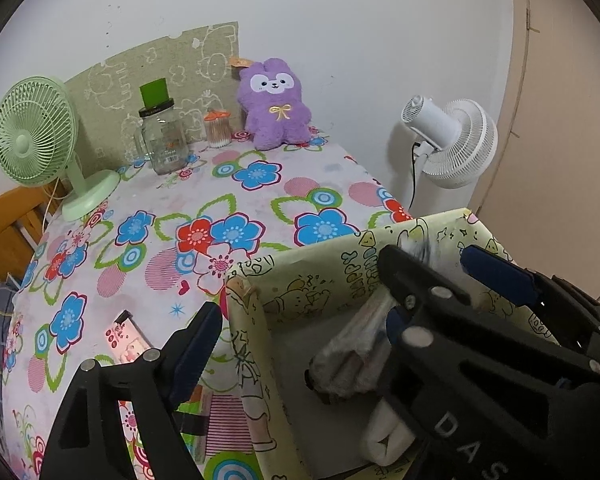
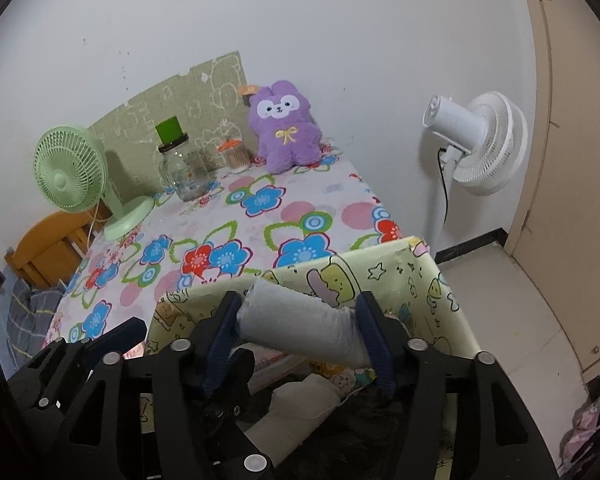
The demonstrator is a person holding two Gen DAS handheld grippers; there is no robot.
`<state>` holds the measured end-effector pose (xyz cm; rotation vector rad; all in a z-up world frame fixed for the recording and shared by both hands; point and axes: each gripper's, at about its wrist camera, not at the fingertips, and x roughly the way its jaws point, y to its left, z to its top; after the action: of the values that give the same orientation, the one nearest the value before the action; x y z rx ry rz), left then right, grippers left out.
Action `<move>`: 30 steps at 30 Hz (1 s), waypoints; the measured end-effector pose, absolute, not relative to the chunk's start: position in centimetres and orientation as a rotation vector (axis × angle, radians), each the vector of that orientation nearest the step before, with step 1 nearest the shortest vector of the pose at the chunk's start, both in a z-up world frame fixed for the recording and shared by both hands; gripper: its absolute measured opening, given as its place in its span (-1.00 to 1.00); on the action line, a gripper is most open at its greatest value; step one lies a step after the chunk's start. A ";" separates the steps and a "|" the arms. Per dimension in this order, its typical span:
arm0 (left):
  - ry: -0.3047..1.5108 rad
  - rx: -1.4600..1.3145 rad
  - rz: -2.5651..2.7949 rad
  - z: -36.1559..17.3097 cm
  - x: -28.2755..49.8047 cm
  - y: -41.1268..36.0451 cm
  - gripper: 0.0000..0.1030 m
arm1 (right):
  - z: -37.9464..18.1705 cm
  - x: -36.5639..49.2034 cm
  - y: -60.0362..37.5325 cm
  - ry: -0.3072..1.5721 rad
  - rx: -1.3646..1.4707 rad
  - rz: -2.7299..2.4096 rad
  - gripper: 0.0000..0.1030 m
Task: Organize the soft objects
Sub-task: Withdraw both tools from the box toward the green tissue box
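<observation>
**Your right gripper holds a grey roll over the yellow box**

Your right gripper (image 2: 300,332) is squeezed onto a soft grey rolled cloth (image 2: 300,326). The two blue pads (image 2: 374,344) press on its two ends. The roll lies across the gripper, tilted a little, and it hangs above the open top of the yellow cartoon-print box (image 2: 424,280). In the left wrist view you can see the same gripper (image 1: 428,292) from the side, reaching into the yellow box (image 1: 252,320).

Your left gripper (image 1: 340,340) is wide open and holds nothing. One finger (image 1: 196,344) is outside the box, over the flowery surface (image 1: 220,200). The other finger is on the far side of the box wall, so the gripper sits astride that wall.

Inside the box, down at the bottom, lies a white folded soft thing (image 1: 388,432). You see it in the right wrist view too (image 2: 300,404). Beside it in the left view is a crinkly clear-wrapped bundle (image 1: 352,356), just under your right gripper.

The box stands at the near edge of the surface with its flower tablecloth. A small pink picture card (image 1: 128,340) lies flat on the cloth, near your left gripper's outside finger.

Far back, by the wall, sits a fluffy purple bunny toy (image 2: 286,132). Next to it are a little tub of cotton sticks with an orange lid (image 2: 236,156) and a clear glass jar with a green block on top (image 2: 182,164). A light green desk fan (image 2: 76,176) stands at the left. A white standing fan (image 2: 476,148) is on the floor, off to the right.
</observation>
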<state>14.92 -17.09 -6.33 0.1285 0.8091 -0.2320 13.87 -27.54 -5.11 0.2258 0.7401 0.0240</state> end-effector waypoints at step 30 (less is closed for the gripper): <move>0.696 0.083 -0.245 -3.2 10.4 -13.9 0.88 | -1.0 9.2 -24.3 0.665 0.117 -0.027 0.66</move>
<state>10.42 -13.86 -3.17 0.0832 0.6962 -0.2454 9.15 -24.29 -1.03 0.1166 0.6648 -0.0274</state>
